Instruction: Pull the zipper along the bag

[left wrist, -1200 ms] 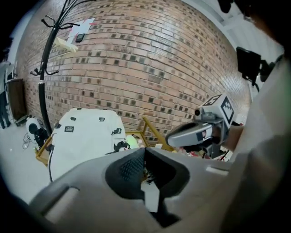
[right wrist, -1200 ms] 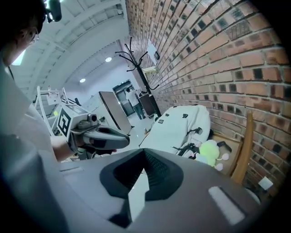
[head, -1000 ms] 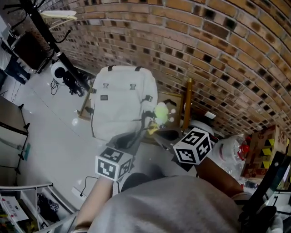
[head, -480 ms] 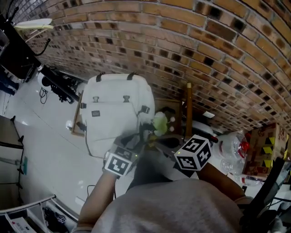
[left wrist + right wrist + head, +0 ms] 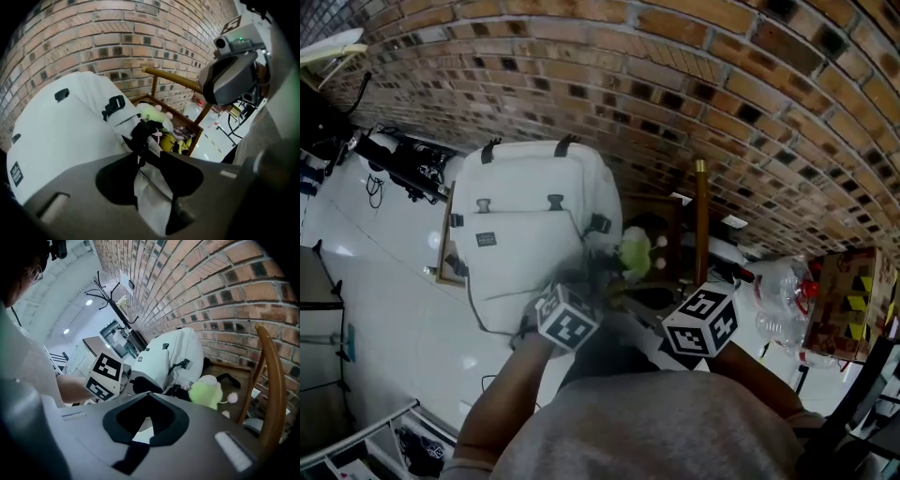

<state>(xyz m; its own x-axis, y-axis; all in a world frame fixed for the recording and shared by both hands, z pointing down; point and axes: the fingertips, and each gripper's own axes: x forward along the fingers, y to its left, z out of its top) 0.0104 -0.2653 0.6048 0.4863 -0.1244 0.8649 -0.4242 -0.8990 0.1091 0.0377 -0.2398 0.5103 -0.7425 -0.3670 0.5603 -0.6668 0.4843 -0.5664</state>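
Evidently soft and light, the white fabric bag leans against the brick wall. It would likely pucker unless held taut beside the zipper, whose pull I cannot pick out. The left gripper is clamped on a pale fold of it. The right gripper has its jaws nearly together round an unidentifiable pale sliver. A fuzzy green plush toy sits beside it, by a wooden chair.

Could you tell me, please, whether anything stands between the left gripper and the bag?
Nothing visible does. The left gripper is closed on a strip of fabric of the white bag, so the two touch. The green plush toy sits beyond the jaws, beside the bag, not between them.
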